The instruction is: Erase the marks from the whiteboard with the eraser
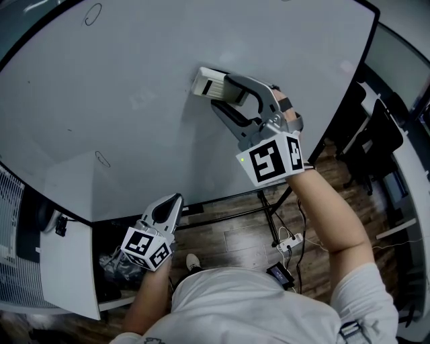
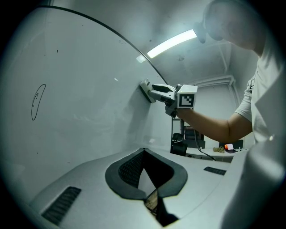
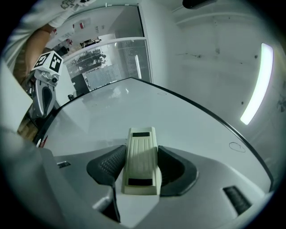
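The whiteboard (image 1: 134, 101) fills most of the head view. My right gripper (image 1: 218, 94) is shut on a cream eraser (image 1: 208, 82) and presses it flat against the board's middle right. In the right gripper view the eraser (image 3: 142, 152) sits gripped between both black pads. Thin oval marks remain at the board's top (image 1: 93, 13) and lower left (image 1: 102, 158); the left gripper view shows one oval (image 2: 38, 102). My left gripper (image 1: 173, 201) hangs shut and empty just below the board's bottom edge. It sees the right gripper (image 2: 154, 91) with the eraser (image 2: 145, 89) on the board.
The board's stand leg (image 1: 269, 215) and a power strip with cables (image 1: 290, 238) are on the wooden floor below. Dark office chairs (image 1: 373, 144) stand to the right. A white grille unit (image 1: 10, 222) and a white panel (image 1: 64, 269) stand at the lower left.
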Demonstrator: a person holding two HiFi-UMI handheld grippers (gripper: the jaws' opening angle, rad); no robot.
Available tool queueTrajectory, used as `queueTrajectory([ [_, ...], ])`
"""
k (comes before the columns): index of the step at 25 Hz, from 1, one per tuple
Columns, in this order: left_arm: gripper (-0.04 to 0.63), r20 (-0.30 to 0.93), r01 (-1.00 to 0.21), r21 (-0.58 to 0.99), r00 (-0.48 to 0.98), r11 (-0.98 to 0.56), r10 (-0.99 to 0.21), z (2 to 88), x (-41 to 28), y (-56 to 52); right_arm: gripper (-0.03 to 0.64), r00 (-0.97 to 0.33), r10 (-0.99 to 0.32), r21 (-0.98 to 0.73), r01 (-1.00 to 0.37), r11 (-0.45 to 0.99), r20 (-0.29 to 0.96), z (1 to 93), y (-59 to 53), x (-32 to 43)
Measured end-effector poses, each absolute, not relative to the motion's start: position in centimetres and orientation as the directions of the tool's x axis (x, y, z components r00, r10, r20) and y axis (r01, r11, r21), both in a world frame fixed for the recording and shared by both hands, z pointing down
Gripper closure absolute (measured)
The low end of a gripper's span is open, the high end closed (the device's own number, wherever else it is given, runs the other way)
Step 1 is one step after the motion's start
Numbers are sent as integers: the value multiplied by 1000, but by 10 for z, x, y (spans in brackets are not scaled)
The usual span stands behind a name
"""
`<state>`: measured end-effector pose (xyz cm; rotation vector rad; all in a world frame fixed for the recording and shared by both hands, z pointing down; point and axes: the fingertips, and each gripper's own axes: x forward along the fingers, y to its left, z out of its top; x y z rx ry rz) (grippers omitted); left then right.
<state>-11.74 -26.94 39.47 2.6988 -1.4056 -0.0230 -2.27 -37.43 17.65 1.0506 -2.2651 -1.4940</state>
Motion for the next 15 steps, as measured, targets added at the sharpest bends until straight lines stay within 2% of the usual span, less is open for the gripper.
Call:
queueTrajectory([
  [4,589,35,-821,96,568,-563,-822,397,-120,-270,380,-735,-661,872,-414,262,-151,202,-372,-34],
  [15,589,50,-834,112,548,-541,-835,404,-131,-272,380,-796,-602,864,-260,432,62,331,-366,-74],
])
